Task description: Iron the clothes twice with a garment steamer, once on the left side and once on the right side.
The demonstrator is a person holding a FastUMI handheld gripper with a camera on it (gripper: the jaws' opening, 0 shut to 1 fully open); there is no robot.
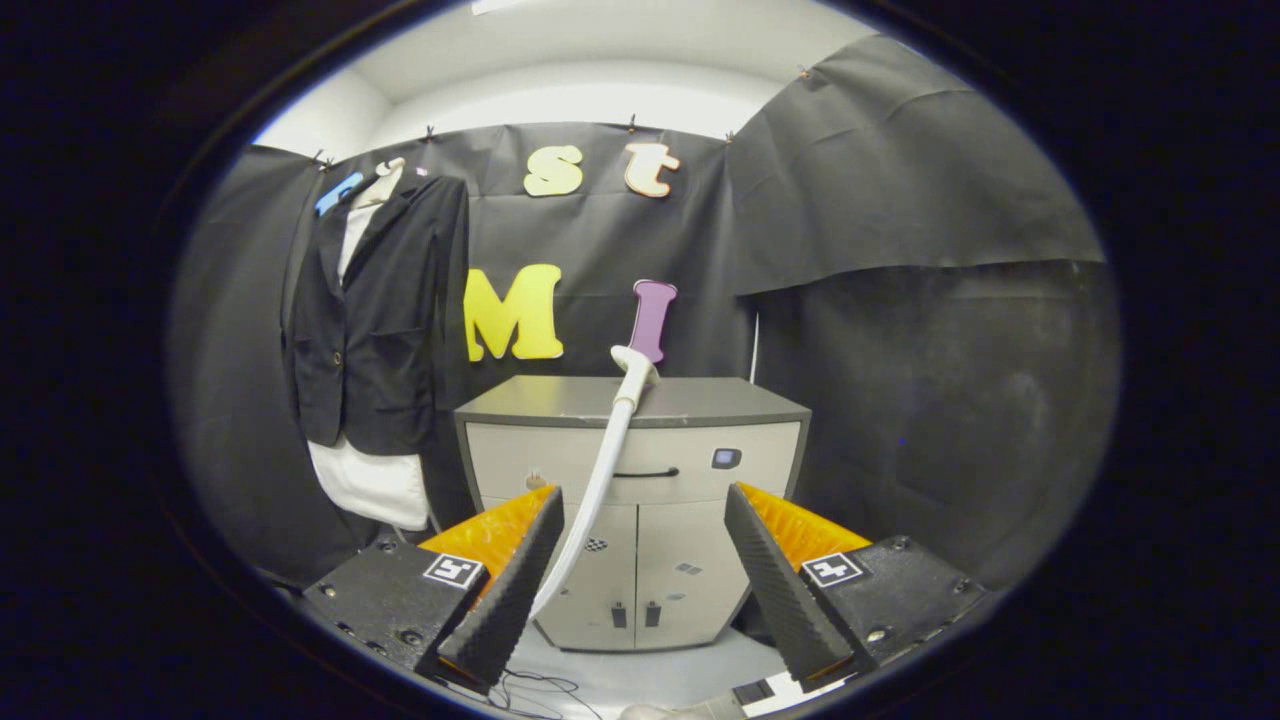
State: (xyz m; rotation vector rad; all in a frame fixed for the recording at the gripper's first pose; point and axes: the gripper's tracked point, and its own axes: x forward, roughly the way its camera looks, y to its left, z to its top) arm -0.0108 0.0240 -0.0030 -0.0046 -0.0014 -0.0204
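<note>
I hold the gripper (640, 560) spread wide, empty. The steamer wand (610, 450) leans against the cabinet (700, 400) ahead, probably within reach; the jacket (375, 320) hangs far left for steaming.

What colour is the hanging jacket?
Black, over a white shirt; jacket clearest in gripper view.

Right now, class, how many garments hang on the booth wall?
2: a black jacket hanging left of the cabinet, and a white shirt under it. Others may be hidden beneath. The gripper fingers are open.
</note>
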